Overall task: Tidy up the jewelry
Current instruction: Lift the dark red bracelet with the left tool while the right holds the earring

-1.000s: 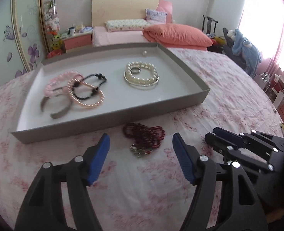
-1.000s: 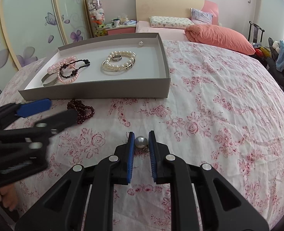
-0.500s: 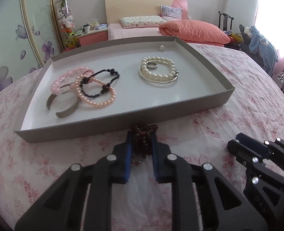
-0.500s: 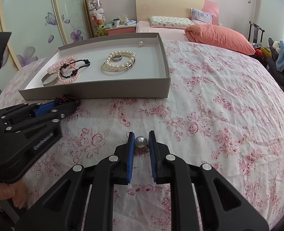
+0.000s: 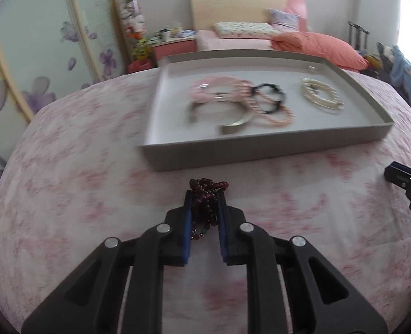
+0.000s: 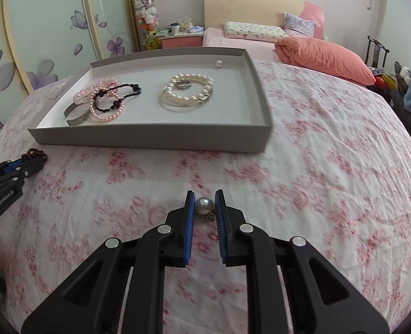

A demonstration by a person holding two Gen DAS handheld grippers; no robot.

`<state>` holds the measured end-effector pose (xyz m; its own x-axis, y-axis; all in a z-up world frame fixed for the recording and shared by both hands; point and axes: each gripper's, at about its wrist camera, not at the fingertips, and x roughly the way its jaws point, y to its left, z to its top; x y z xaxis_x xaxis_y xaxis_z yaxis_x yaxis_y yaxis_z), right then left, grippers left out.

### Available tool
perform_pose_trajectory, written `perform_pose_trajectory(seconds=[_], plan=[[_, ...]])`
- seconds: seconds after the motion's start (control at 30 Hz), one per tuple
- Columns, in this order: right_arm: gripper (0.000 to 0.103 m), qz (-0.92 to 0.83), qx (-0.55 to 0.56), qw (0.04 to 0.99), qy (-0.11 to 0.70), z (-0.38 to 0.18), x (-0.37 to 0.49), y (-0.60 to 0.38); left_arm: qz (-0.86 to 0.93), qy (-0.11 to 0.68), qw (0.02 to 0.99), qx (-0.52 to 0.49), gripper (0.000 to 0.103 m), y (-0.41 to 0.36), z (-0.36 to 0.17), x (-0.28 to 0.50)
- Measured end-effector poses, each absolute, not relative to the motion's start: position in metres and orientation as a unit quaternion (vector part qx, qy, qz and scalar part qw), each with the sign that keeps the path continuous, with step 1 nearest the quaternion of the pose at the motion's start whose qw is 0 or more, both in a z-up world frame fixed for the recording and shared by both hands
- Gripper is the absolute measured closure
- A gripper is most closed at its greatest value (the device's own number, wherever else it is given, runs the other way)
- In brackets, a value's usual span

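My left gripper (image 5: 204,198) is shut on a dark red bead bracelet (image 5: 207,194) and holds it just in front of the grey tray (image 5: 261,150). It also shows at the left edge of the right wrist view (image 6: 24,164). My right gripper (image 6: 204,199) is shut on a grey pearl earring (image 6: 204,205) above the floral bedspread. The tray (image 6: 149,136) holds pink bead bracelets (image 6: 105,105), a black bead bracelet (image 6: 122,97), a silver cuff (image 6: 78,117), white pearl bracelets (image 6: 188,91) around a ring (image 6: 183,85), and a single pearl (image 6: 219,64).
The floral bedspread (image 6: 330,153) spreads around the tray. An orange pillow (image 6: 325,55) lies behind it at the right. A pink nightstand (image 6: 180,37) and a sliding wardrobe (image 6: 44,41) stand at the back left. A chair with clothes (image 6: 408,89) is at the far right.
My left gripper shut on the dark red bracelet and has carried it to the left, so the tray now sits to its right. The right gripper still holds the pearl earring.
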<state>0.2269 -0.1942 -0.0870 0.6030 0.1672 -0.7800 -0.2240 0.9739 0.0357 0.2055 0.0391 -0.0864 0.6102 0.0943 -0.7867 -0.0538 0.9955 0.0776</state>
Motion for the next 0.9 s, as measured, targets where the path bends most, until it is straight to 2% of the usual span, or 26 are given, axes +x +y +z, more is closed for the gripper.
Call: perform_pose_trajectory(seconds=[0.9], plan=[[0.087, 0.112, -0.043, 0.899, 0.422, -0.088, 0.242, -0.173, 0.036, 0.436, 0.899, -0.015, 0.086, 0.056, -0.085, 0.204]])
